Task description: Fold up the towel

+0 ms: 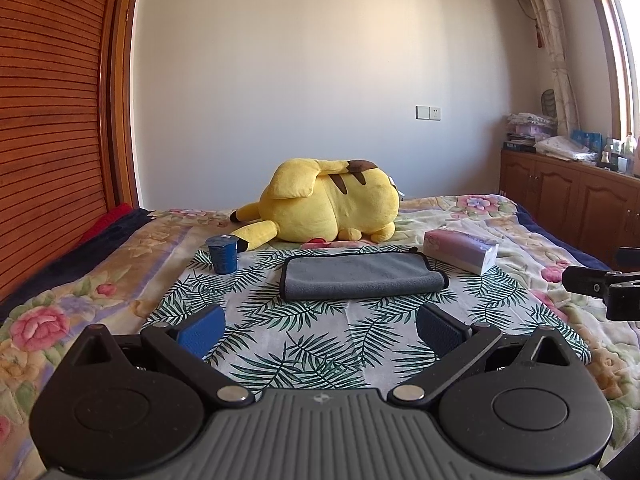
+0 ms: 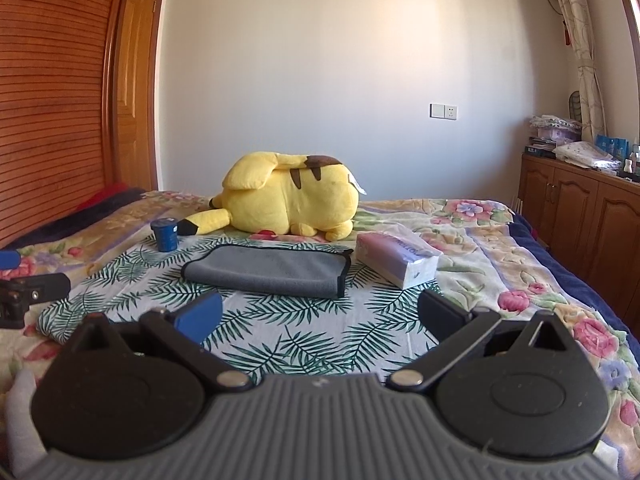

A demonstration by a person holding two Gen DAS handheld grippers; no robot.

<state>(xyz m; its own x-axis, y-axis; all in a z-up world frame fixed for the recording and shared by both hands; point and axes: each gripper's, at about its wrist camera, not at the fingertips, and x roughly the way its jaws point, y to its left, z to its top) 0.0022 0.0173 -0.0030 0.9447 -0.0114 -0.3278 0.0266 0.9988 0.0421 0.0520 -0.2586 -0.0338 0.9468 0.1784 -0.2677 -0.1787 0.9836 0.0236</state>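
Note:
A grey towel (image 1: 362, 275) with a dark edge lies folded over on a leaf-print cloth (image 1: 312, 340) on the bed; it also shows in the right wrist view (image 2: 268, 270). My left gripper (image 1: 320, 326) is open and empty, held short of the towel's near edge. My right gripper (image 2: 318, 314) is open and empty, also short of the towel, which lies ahead and to the left. The right gripper's tip shows at the right edge of the left wrist view (image 1: 600, 284). The left gripper's tip shows at the left edge of the right wrist view (image 2: 28, 292).
A yellow plush toy (image 1: 328, 204) lies behind the towel. A blue cup (image 1: 222, 254) stands to the towel's left and a tissue pack (image 1: 462, 250) to its right. A wooden wardrobe (image 1: 48, 120) is on the left, wooden cabinets (image 1: 568, 196) on the right.

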